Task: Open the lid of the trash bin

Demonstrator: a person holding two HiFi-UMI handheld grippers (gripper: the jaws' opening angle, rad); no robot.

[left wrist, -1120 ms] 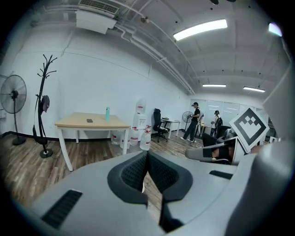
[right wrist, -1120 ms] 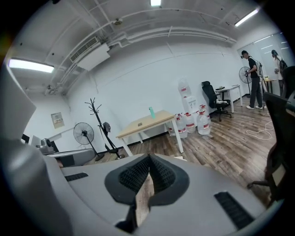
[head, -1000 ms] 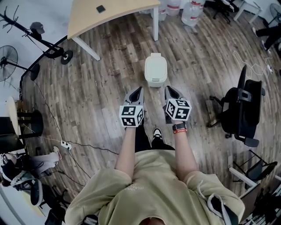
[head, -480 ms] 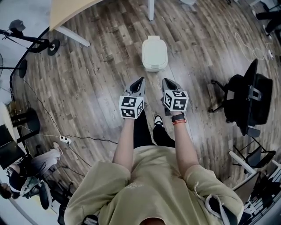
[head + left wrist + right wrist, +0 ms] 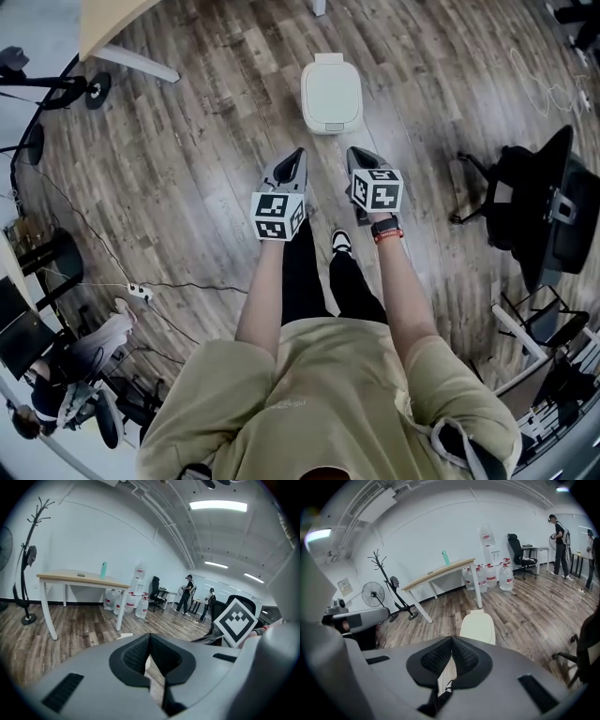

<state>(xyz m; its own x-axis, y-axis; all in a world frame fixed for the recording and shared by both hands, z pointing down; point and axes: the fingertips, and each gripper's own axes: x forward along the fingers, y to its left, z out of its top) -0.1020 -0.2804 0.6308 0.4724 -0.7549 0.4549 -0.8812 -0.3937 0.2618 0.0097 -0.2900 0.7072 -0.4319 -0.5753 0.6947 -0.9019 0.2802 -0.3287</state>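
A cream trash bin (image 5: pixel 331 96) stands on the wooden floor with its lid down. Both grippers are held side by side just short of its near edge, pointing at it. My left gripper (image 5: pixel 296 155) is shut and holds nothing. My right gripper (image 5: pixel 354 153) is also shut and empty. Neither touches the bin. In the right gripper view the bin (image 5: pixel 478 626) rises just past the closed jaws of the right gripper (image 5: pixel 451 639). In the left gripper view the jaws of the left gripper (image 5: pixel 149 637) hide nearly all of the bin.
A black office chair (image 5: pixel 544 202) stands to the right. A wooden desk (image 5: pixel 112 19) is at the far left, with water bottles (image 5: pixel 492 581) beyond it. Cables and a power strip (image 5: pixel 139 292) lie on the floor at left. My shoe (image 5: pixel 340 242) is below the grippers.
The whole scene has slid upward in the head view. The bin and both grippers sit higher, and the gap between bin and gripper tips looks slightly wider. Both grippers stay shut.
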